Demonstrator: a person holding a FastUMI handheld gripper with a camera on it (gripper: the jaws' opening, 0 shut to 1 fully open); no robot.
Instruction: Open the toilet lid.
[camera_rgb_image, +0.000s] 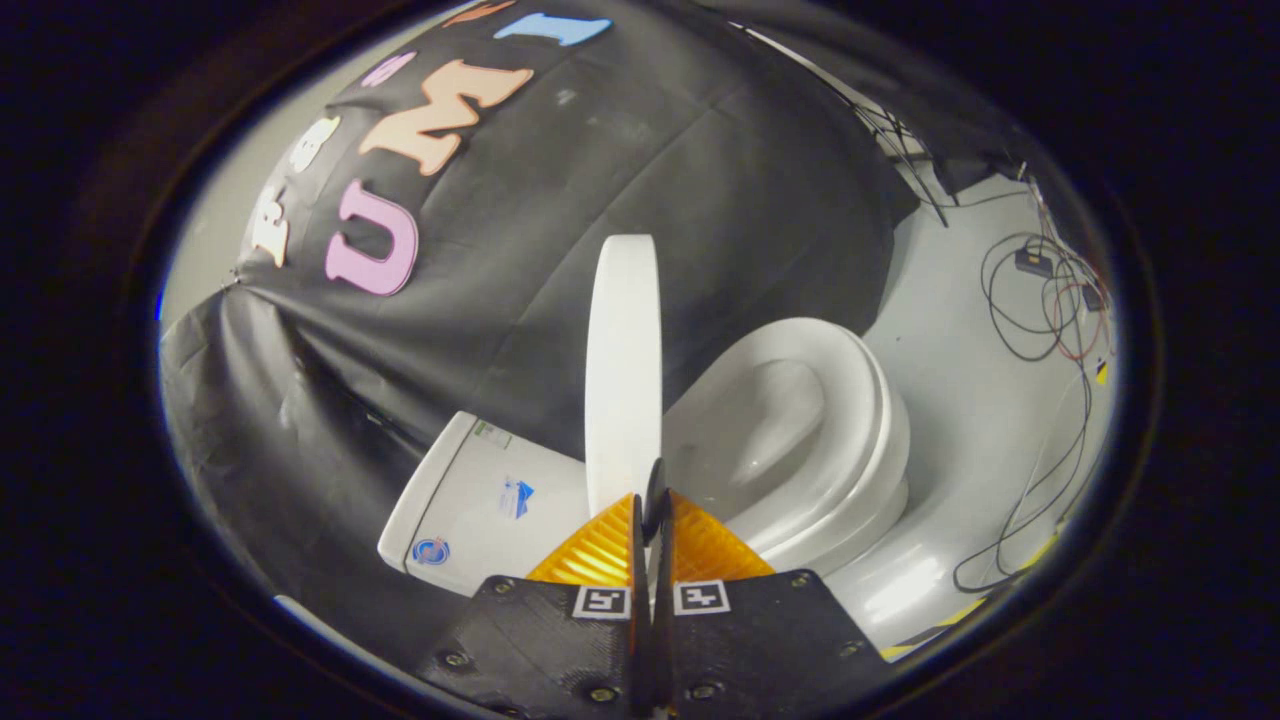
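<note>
The toilet lid (622, 370) is seen edge-on, raised to about upright, rising straight ahead of the fingers with its lower edge meeting their tips. To its right the seat (800, 430) lies exposed over the bowl (880, 500); to its left, nearer the cloth wall, stands the tank (470, 500), towards which the lid is to be swung.

The gripper (655, 500) is drawn almost fully together, with only a thin dark slot between the fingers. Whether the lid's rim is pinched in that slot or merely touched by the tips cannot be told, as the contact is hidden by the fingers themselves.

The task is judged nearly complete: the lid is off the seat and needs only to be tipped past vertical and rested back against the tank. For this to be done well, the push should be kept light and directed leftwards, along the arc set by the hinge, so that the rim is not twisted sideways. The lid should be eased until it is borne by the tank, not thrown, since a hard stop could make it rebound towards the seat. Any grip should be let go only once the lid stands by itself.

On the floor (980, 400) to the far right, well apart from the bowl, loose cables (1040, 300) lie clear of the work.
</note>
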